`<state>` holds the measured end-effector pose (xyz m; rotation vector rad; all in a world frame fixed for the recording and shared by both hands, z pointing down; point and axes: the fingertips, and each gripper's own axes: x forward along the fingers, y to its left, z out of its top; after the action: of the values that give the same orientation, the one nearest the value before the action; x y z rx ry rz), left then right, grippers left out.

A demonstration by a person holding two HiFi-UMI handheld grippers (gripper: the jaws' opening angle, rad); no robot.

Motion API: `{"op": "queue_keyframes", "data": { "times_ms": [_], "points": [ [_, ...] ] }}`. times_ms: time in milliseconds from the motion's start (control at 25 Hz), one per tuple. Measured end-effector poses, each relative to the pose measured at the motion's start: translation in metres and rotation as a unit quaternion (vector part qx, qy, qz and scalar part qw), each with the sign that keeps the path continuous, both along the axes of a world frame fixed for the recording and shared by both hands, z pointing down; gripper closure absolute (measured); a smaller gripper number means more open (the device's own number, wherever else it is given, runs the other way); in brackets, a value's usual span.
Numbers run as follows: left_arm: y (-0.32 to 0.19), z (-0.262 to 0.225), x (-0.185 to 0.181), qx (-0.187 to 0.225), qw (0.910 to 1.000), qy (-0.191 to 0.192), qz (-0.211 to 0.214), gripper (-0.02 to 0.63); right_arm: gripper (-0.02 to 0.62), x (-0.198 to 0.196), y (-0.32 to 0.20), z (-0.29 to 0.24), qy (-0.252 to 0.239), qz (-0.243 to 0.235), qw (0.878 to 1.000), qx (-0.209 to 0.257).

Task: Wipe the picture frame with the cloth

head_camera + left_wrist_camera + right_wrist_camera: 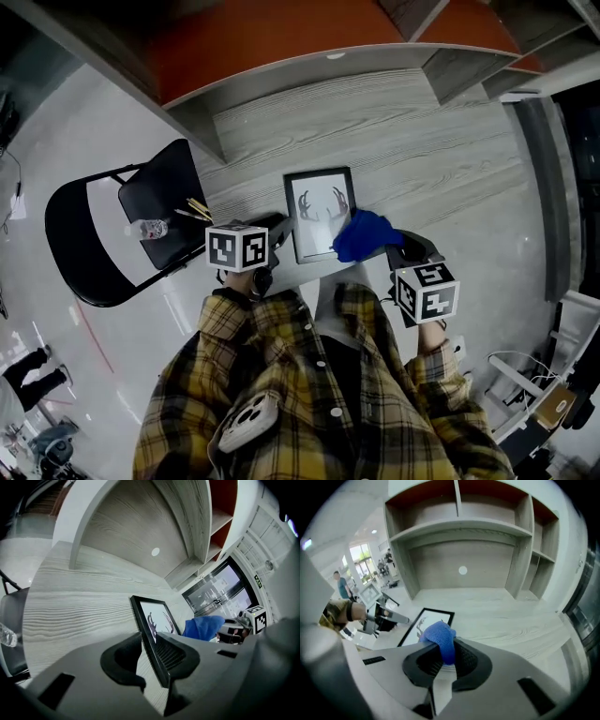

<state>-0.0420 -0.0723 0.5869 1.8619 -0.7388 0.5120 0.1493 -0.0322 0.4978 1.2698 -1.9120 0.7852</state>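
Now | left gripper [152, 660] is clamping the black-rimmed picture frame [321, 211] by its left edge on the woodgrain desk [422, 159] | right gripper [446, 656] is pinching the soft blue cloth [439, 637] | glass likely fragile, rim-hold looking safest

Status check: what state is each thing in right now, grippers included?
picture frame: on the desk, left edge clamped
cloth: bunched, over the frame's near right corner
left gripper: shut on the picture frame
right gripper: shut on the cloth
bottle: lying on the chair seat
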Motion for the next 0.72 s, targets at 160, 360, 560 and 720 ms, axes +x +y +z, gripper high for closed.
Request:
{"op": "queue_keyframes", "data": {
  "times_ms": [160, 360, 560, 720],
  "points": [
    [-0.012, -0.041, -0.004, 0.047, 0.9985, 0.029, -0.002, 0.518, 0.557, -0.015, -0.013, -0.055, -0.077, 0.006, 0.995, 0.061],
    [-0.033, -0.133, 0.003, 0.157, 0.9822, 0.102, -0.013, 0.566, 0.557, -0.032, -0.036, -0.128, -0.171, 0.005, 0.972, 0.16],
    [-0.032, -0.226, 0.017, 0.289, 0.9523, 0.095, 0.018, 0.6, 0.557, -0.052, -0.051, -0.188, -0.207, -0.014, 0.948, 0.24],
    [-0.03, -0.289, 0.013, 0.345, 0.9333, 0.099, 0.003, 0.601, 0.555, -0.068, -0.053, -0.225, -0.233, -0.033, 0.931, 0.279]
  ]
}}
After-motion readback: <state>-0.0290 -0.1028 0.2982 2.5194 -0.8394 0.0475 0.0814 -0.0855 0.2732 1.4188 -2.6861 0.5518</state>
